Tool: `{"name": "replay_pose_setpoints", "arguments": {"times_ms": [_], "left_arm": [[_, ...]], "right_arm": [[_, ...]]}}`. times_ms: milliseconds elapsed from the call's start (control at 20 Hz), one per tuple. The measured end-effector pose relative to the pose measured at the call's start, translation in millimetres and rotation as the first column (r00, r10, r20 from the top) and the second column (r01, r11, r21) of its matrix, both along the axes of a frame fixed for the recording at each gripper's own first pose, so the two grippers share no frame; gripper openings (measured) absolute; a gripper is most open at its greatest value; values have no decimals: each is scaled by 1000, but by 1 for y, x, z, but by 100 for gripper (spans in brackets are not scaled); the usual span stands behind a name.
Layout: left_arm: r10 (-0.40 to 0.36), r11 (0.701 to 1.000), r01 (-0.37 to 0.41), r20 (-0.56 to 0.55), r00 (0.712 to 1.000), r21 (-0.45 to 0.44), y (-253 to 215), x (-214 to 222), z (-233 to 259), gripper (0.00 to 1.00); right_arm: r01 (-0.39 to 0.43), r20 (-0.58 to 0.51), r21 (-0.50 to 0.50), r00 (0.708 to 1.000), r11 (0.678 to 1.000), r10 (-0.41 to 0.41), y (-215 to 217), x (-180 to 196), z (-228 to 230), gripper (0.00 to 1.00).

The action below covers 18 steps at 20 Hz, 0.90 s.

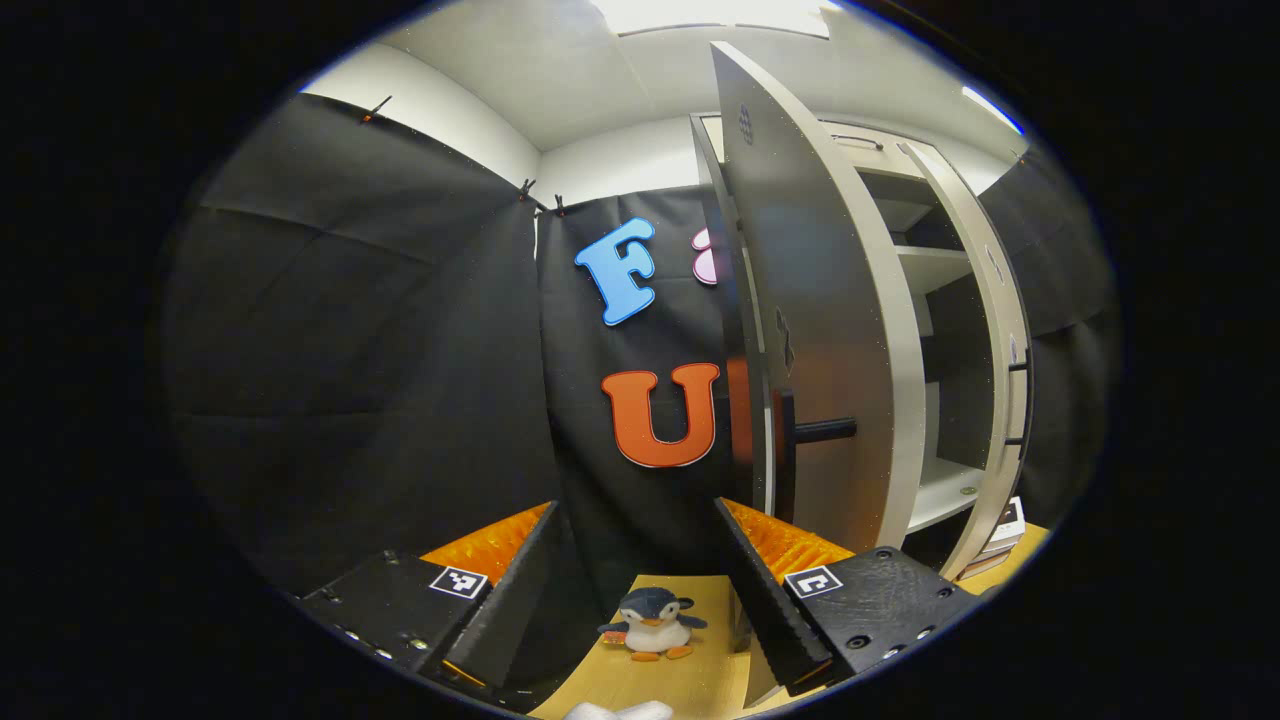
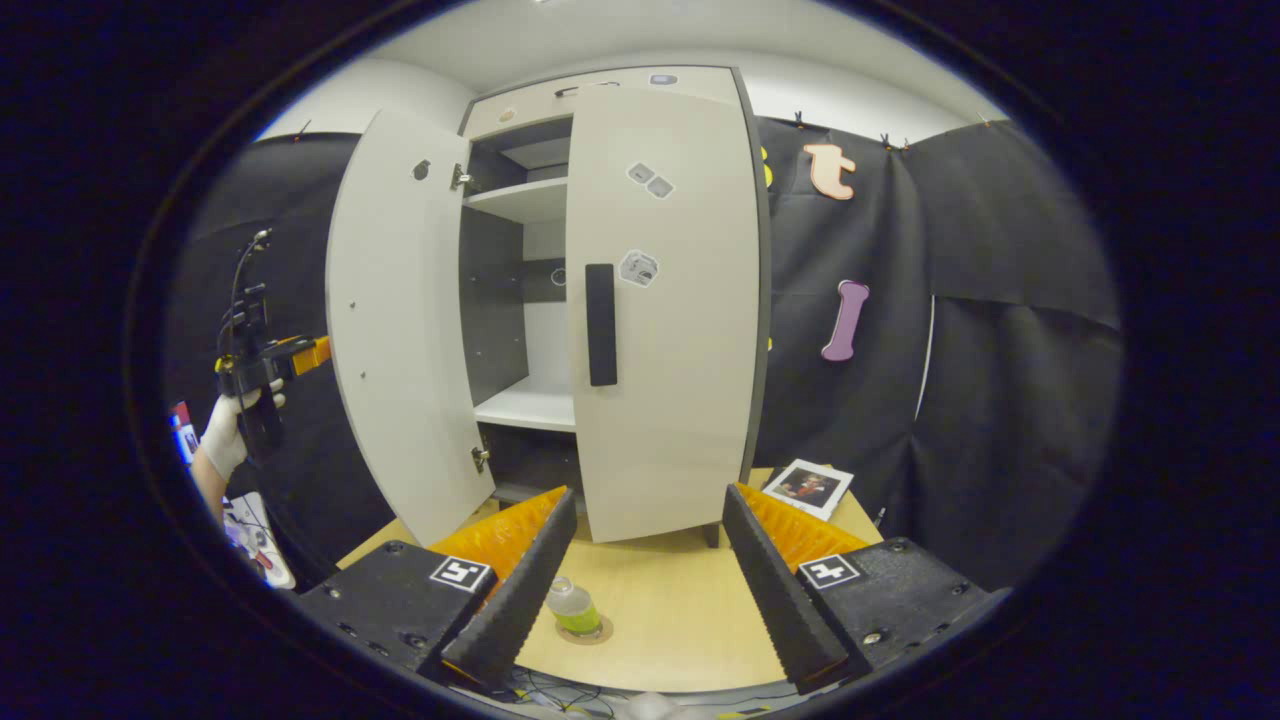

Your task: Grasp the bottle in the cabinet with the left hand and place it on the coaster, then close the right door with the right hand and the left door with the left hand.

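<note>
A small bottle (image 2: 573, 603) of green liquid stands upright on a round brown coaster (image 2: 597, 633) on the wooden table (image 2: 670, 610), just ahead of my open right gripper (image 2: 648, 590). The cabinet's right door (image 2: 665, 330) looks closed, its dark handle (image 2: 600, 324) facing me. The left door (image 2: 400, 330) swings wide open. A gloved hand holds my left gripper (image 2: 300, 355) beyond that door's outer side. My left gripper (image 1: 640, 590) is open and empty, facing the left door's outer face (image 1: 830, 330) and its handle (image 1: 822, 431).
Bare shelves (image 2: 528, 405) show inside the cabinet (image 1: 935, 265). A plush penguin (image 1: 651, 624) sits on the table between my left fingers. A photo card (image 2: 808, 487) lies right of the cabinet's foot. Black cloth walls close in the booth.
</note>
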<state>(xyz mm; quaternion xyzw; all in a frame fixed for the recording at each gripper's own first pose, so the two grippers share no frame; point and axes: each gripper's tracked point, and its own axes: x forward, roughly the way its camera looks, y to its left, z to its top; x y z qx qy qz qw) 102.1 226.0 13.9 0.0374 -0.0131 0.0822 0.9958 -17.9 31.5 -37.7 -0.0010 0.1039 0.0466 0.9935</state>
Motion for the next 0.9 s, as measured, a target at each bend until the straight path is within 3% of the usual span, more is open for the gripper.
{"name": "replay_pose_setpoints", "arguments": {"times_ms": [200, 450, 900], "left_arm": [[-44, 999, 43, -22, 999, -28, -9, -1, -2, 92], [-43, 999, 42, -25, 999, -28, -29, -5, 0, 88], [-150, 987, 148, -21, 989, -58, -92, 0, 2, 88]], "right_arm": [[-7, -10, 12, 1000, 1000, 7, 0, 2, -4, 97], [-28, -8, 25, 1000, 999, 29, 5, 6, -3, 97], [1, -4, 32, 1000, 999, -1, -11, 6, -2, 97]]}}
